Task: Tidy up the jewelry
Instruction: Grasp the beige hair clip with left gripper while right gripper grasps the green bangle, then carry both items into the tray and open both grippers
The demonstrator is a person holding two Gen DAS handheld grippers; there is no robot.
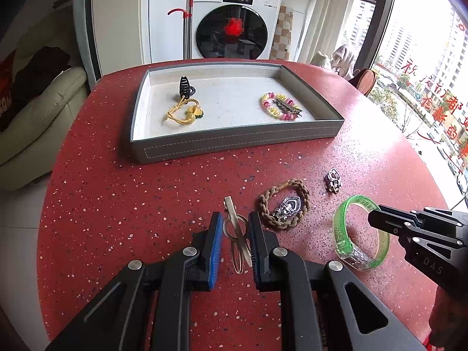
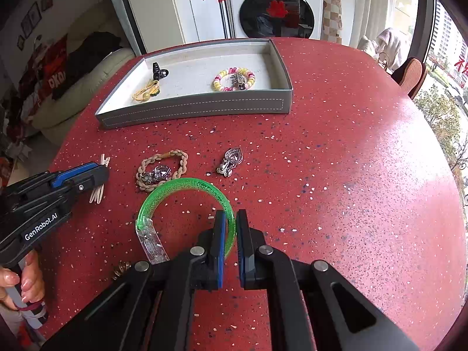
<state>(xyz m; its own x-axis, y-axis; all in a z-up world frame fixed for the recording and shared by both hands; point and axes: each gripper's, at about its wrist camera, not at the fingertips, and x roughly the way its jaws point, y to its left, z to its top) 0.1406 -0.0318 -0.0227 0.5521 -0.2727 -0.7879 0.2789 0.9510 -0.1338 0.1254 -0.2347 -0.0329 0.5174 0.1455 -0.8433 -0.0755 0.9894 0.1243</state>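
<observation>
A grey tray [image 1: 234, 140] [image 2: 199, 106] holds a black claw clip [image 1: 185, 86], a yellow hair tie [image 1: 184, 112] and a pink-yellow bead bracelet [image 1: 279, 106]. On the red table lie a gold hair clip [image 1: 235, 228], a braided brown bracelet [image 1: 283, 203] with a silver clip inside it, a small silver clip [image 1: 333, 180] [image 2: 231, 161] and a green bangle [image 1: 359, 234] [image 2: 187, 193]. My left gripper [image 1: 235, 228] stands open around the gold hair clip. My right gripper [image 2: 231, 225] has its jaws on either side of the bangle's rim, close to it.
The round red speckled table [image 2: 351, 175] ends close behind the tray and at right. A washing machine [image 1: 234, 20] stands behind, a sofa [image 1: 38, 122] at left, a window at right. A small gold piece [image 2: 121, 267] lies near my right gripper.
</observation>
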